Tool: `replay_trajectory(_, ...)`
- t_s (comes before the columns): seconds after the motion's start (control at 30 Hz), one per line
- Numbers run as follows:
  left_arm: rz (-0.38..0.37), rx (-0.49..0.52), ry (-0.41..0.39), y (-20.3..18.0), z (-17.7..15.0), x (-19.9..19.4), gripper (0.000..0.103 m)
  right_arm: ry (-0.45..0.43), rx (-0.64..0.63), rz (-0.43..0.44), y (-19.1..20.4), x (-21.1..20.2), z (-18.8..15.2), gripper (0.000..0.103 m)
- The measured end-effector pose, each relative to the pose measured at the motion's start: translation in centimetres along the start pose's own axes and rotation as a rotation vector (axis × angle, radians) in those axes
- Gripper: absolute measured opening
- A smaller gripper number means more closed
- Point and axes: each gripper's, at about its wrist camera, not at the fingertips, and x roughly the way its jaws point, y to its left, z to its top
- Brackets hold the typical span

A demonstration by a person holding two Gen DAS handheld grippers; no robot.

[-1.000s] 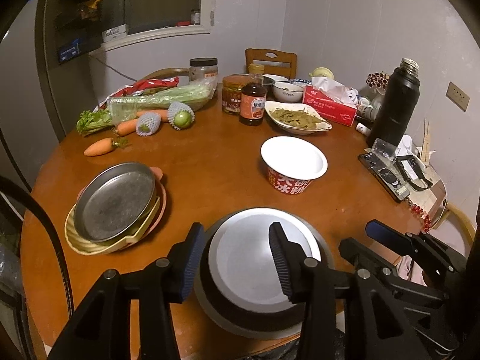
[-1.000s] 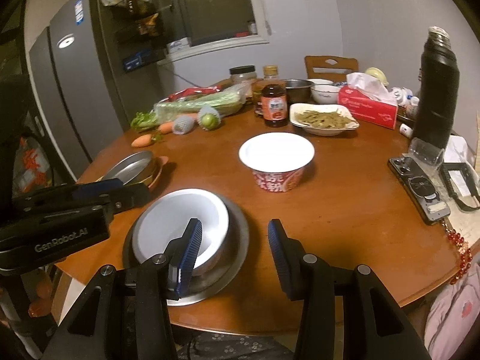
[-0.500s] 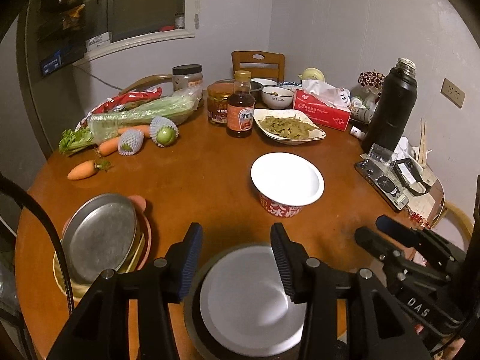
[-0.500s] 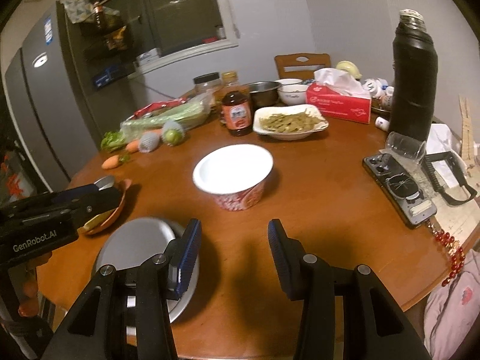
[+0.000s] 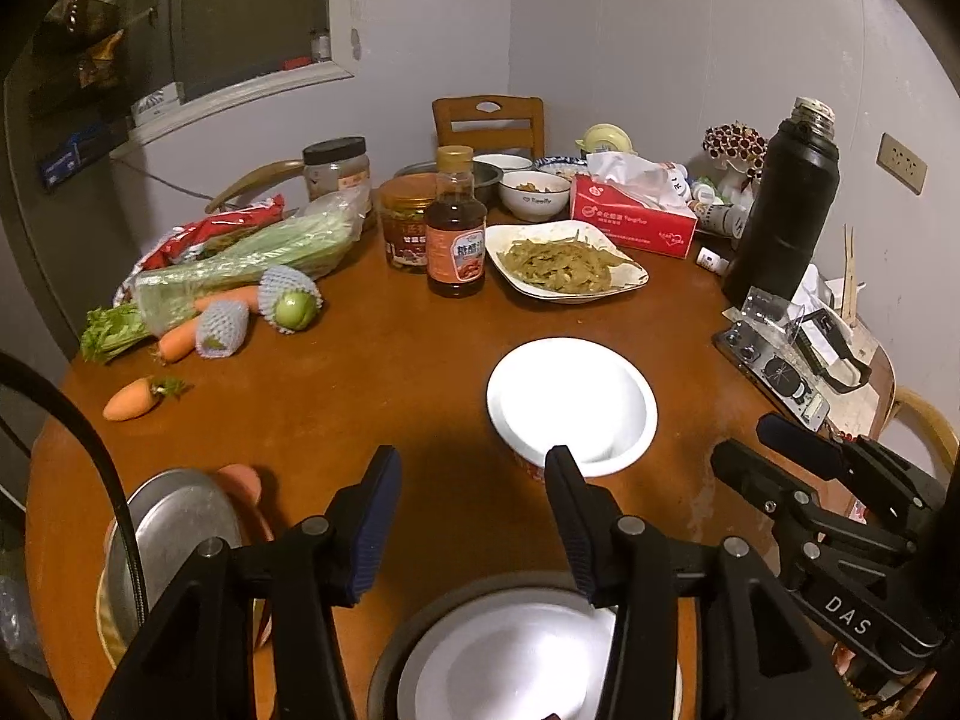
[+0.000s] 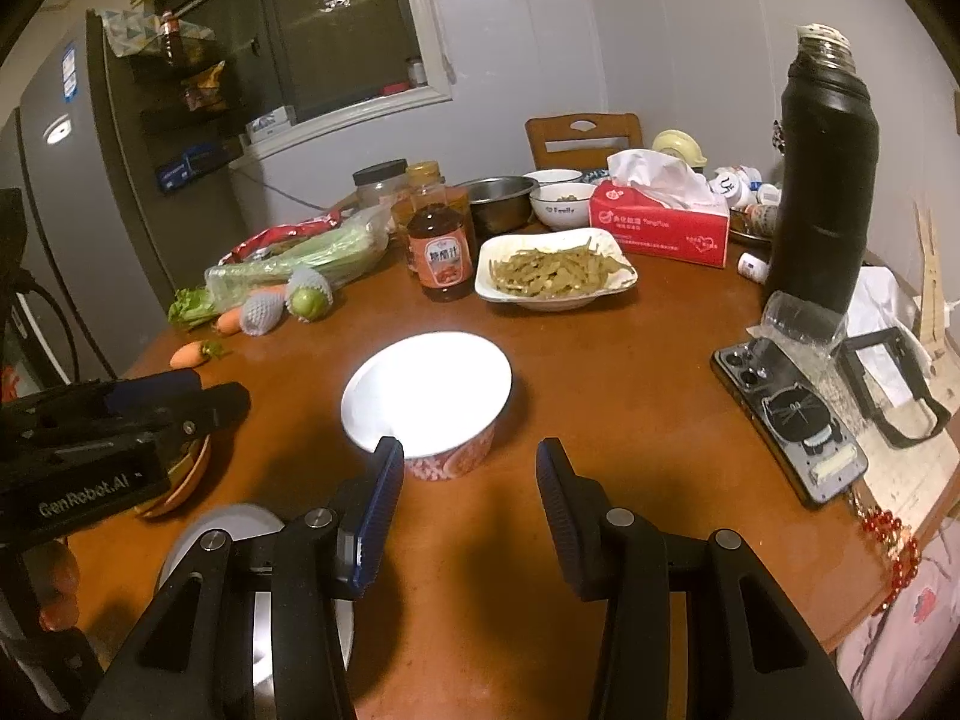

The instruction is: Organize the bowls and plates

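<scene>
Both the left hand-held gripper (image 5: 471, 516) and the right hand-held gripper (image 6: 462, 510) gape wide, empty. The paper bowl (image 6: 429, 399) sits just ahead of the right; straddle its rim squarely, then close gently.

The right gripper (image 6: 465, 498) hangs above the round wooden table (image 6: 630, 360), jaws spread and empty — the white paper bowl (image 6: 427, 396) sits just beyond its left fingertip. The left gripper (image 6: 180, 399) reaches in above stacked plates (image 6: 180, 480).
</scene>
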Motion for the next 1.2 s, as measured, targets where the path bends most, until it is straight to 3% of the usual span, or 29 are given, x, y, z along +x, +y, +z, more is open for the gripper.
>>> replay_trajectory(0.1, -0.018, 0.007, 0.013, 0.0, 0.5, 1.0, 0.05, -0.001, 0.003, -0.006, -0.1, 0.7, 0.7, 0.048)
replay_trajectory(0.57, 0.027, 0.059, 0.06, -0.6, 2.8, 5.1, 0.053, 0.005, 0.012, -0.025, -0.9, 3.8, 3.1, 0.048)
replay_trajectory(1.2, 0.031, 0.079, 0.161, -1.1, 3.1, 9.5, 0.053, 0.119, 0.042, -0.012, -2.1, 8.8, 2.5, 0.048)
